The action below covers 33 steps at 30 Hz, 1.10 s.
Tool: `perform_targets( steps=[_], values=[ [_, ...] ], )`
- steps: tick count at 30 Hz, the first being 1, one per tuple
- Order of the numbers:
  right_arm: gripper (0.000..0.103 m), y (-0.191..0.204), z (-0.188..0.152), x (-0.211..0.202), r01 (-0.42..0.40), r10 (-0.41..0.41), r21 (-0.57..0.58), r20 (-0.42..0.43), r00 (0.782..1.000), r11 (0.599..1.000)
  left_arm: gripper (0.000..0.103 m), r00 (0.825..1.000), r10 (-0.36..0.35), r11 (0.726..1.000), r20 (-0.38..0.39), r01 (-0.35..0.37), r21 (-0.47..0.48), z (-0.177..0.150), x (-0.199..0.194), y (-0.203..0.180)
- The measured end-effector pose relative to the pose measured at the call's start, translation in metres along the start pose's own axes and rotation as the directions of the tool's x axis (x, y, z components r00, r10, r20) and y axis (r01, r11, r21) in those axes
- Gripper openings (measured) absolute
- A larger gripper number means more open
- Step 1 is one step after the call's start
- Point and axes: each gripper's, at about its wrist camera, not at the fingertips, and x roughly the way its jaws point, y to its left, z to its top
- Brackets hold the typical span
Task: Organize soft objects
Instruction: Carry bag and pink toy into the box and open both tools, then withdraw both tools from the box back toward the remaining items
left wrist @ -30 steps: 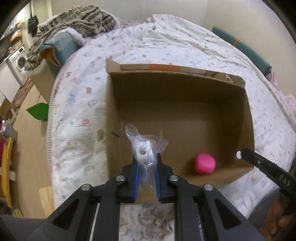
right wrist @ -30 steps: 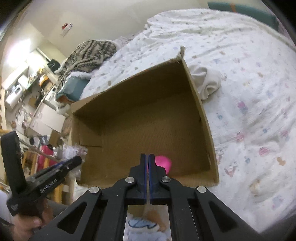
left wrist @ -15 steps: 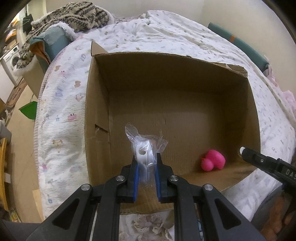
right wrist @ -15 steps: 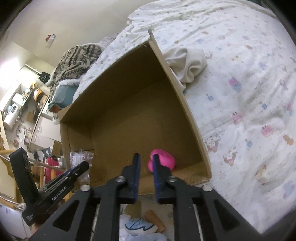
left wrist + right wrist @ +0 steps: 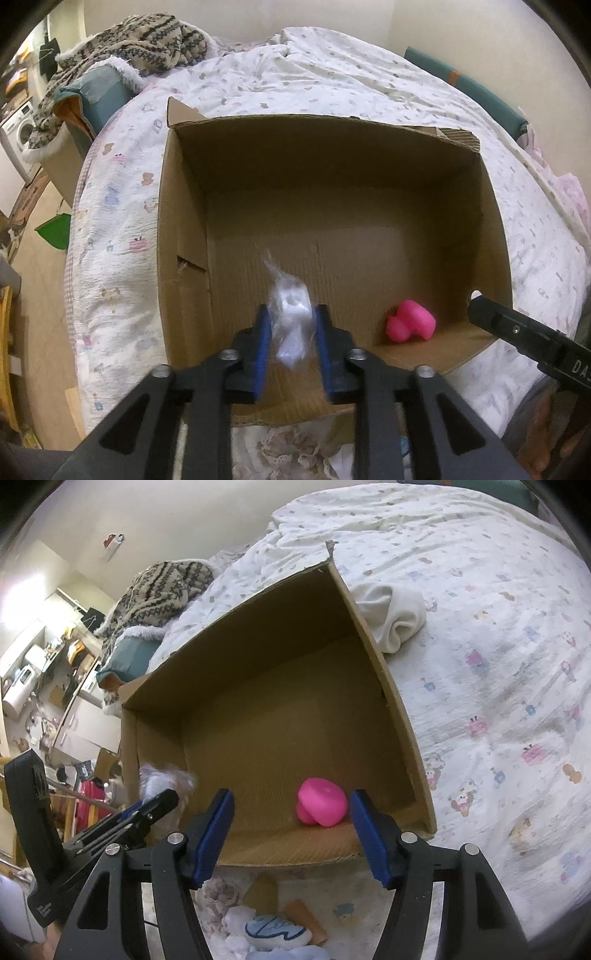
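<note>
An open cardboard box [image 5: 181,206] sits on the bed; it also shows in the right wrist view [image 5: 391,686]. A pink soft toy [image 5: 410,320] lies in its near right corner, also in the right wrist view [image 5: 322,802]. My left gripper [image 5: 290,325] is open over the box's near edge; a white item in a clear plastic bag [image 5: 290,317] sits blurred between its parted fingers, no longer clamped. My right gripper [image 5: 291,819] is wide open and empty, just short of the pink toy.
The bed has a white printed quilt [image 5: 110,229]. A rolled white cloth [image 5: 395,616] lies beside the box's right wall. A knitted blanket [image 5: 140,40] lies at the bed's far left. Soft toys [image 5: 273,932] lie below the box's near edge.
My left gripper has opened and released the bagged white item, which is blurred in motion. My right gripper has opened wide, from shut a second ago. Both moved closer over the box.
</note>
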Motion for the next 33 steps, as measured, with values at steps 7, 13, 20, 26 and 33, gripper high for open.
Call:
perform_targets(
  steps=[7, 13, 20, 26, 33],
  values=[
    [0.069, -0.001, -0.001, -0.001, 0.002, -0.002, 0.016, -0.002, 1.0, 1.0, 0.066, 0.999, -0.005, 1.0, 0.039, 0.006, -0.008, 0.001, -0.01, -0.001],
    [0.069, -0.003, -0.002, -0.001, 0.007, -0.007, 0.016, -0.006, 1.0, 1.0, 0.066, 0.999, 0.008, 1.0, 0.036, -0.007, -0.016, 0.0, -0.011, 0.001],
    [0.069, 0.003, -0.004, -0.005, 0.033, -0.033, -0.019, 0.004, 0.999, 0.999, 0.066, 0.998, 0.021, 1.0, 0.067, -0.021, -0.001, -0.004, -0.023, 0.0],
    [0.082, 0.007, -0.007, -0.02, -0.016, 0.018, -0.036, 0.048, 0.999, 0.999, 0.066, 0.993, 0.033, 0.999, 0.117, -0.03, -0.021, -0.01, -0.046, 0.004],
    [0.099, 0.017, -0.013, -0.036, -0.003, 0.013, -0.094, 0.103, 0.995, 0.996, 0.074, 0.989, 0.063, 0.997, 0.131, -0.058, -0.045, -0.026, -0.063, 0.016]
  ],
)
